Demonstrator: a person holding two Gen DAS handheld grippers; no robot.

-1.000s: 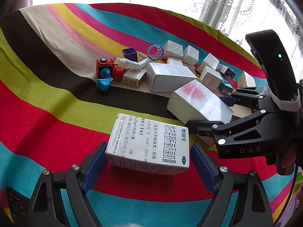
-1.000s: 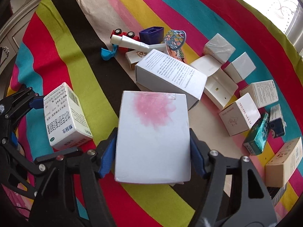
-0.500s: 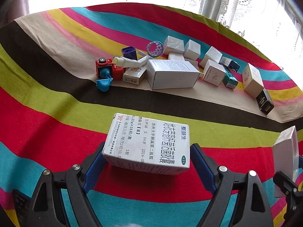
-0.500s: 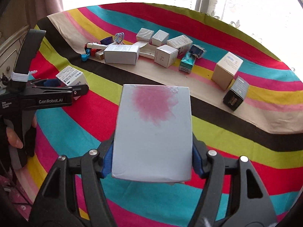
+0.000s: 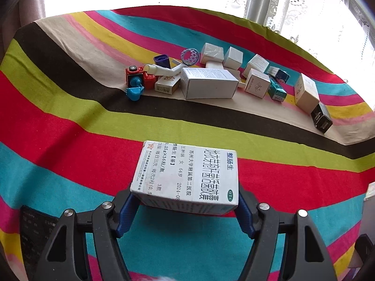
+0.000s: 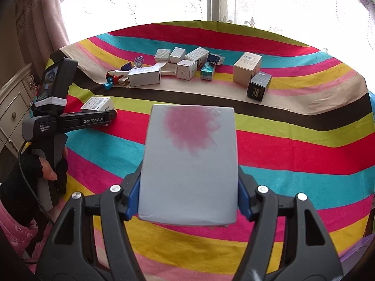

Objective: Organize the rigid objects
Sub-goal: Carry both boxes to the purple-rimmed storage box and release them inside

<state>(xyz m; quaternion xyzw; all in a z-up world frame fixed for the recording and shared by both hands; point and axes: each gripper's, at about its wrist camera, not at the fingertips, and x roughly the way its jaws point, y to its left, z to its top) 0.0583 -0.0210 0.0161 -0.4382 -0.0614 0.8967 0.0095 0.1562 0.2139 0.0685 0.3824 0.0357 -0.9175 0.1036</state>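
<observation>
My left gripper [image 5: 185, 208] is shut on a white medicine box [image 5: 187, 175] with blue Chinese print, held above the red and teal stripes. It also shows in the right wrist view [image 6: 98, 104], held by the left gripper [image 6: 110, 114] at the left. My right gripper [image 6: 187, 206] is shut on a white box with a pink stain [image 6: 189, 161], held above the near part of the striped cloth. Several other boxes and small toys lie in a row on the beige stripe [image 5: 211, 86].
The row includes a large white box [image 5: 208, 83], a red toy car [image 5: 138, 77], a tan box [image 6: 247, 68] and a black box [image 6: 259, 86]. Curtained windows stand behind the table. A cabinet [image 6: 11, 107] is at the left.
Both grippers have pulled back toward me from the row, each carrying its box. The right gripper has left the left wrist view, and both views now take in more of the table.
</observation>
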